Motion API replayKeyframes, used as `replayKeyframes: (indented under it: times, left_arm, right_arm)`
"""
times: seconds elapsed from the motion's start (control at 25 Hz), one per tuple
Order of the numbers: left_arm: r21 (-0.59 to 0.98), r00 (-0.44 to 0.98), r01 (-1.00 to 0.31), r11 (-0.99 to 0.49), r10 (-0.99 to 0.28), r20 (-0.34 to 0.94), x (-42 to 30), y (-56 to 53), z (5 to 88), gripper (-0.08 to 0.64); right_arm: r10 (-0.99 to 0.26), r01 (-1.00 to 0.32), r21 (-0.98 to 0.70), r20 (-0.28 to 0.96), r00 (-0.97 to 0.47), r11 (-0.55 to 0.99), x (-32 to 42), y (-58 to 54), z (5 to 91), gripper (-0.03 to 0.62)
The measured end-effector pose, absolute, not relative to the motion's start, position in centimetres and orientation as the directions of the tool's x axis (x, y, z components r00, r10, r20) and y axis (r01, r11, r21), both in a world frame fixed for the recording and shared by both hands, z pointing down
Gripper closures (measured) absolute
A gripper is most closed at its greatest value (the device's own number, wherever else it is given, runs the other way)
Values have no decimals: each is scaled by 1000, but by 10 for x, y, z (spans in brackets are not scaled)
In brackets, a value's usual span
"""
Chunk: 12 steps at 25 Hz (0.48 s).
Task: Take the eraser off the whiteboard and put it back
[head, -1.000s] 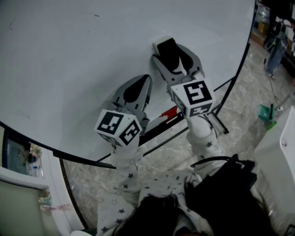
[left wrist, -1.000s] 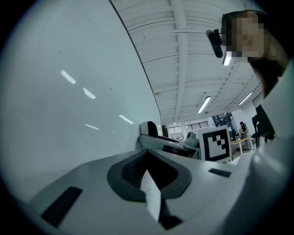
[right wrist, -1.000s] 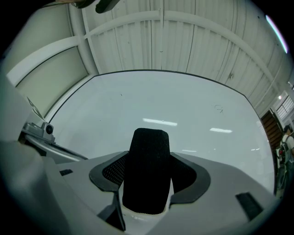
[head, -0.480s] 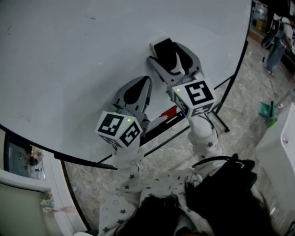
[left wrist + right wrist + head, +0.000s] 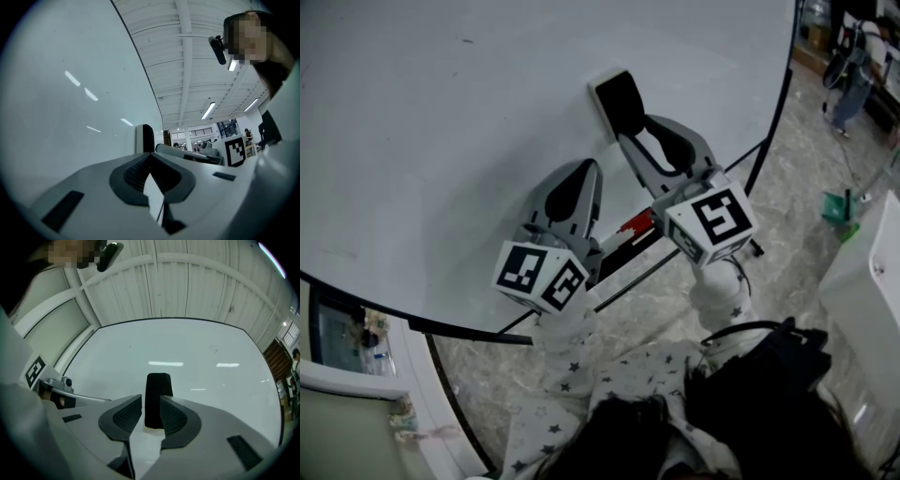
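Much open whiteboard (image 5: pixel 441 131) between eraser (image 5: pixel 619 101) and frame (image 5: pixel 787 80)

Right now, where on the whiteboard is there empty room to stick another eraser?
Lots of bare board: the whole stretch left of the eraser, above the left tool, out to the whiteboard frame. Also a strip between eraser and the right edge. It's crowded below the eraser, where the right tool waits, its jaws just closing, eraser at their tips, ungripped.
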<state>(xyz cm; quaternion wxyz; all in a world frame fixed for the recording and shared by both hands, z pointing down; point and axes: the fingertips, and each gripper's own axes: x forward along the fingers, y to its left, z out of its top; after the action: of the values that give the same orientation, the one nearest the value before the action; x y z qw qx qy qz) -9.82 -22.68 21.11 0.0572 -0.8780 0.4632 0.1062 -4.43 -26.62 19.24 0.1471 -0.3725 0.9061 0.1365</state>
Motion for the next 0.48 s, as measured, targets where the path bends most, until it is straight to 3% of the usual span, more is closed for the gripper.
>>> replayKeyframes:
  times: [0.2, 0.48]
  left_arm:
    - [9, 571, -809, -588, -788, -229, -87, -224, 218, 560]
    - [49, 589, -793, -607, -785, -194, -82, -235, 235, 559]
  right_arm:
    - [-633, -688, 135, -300, -714, 713, -46, -257, 212, 584]
    - [-625, -656, 76, -239, -743, 751, -48, -262, 236, 584]
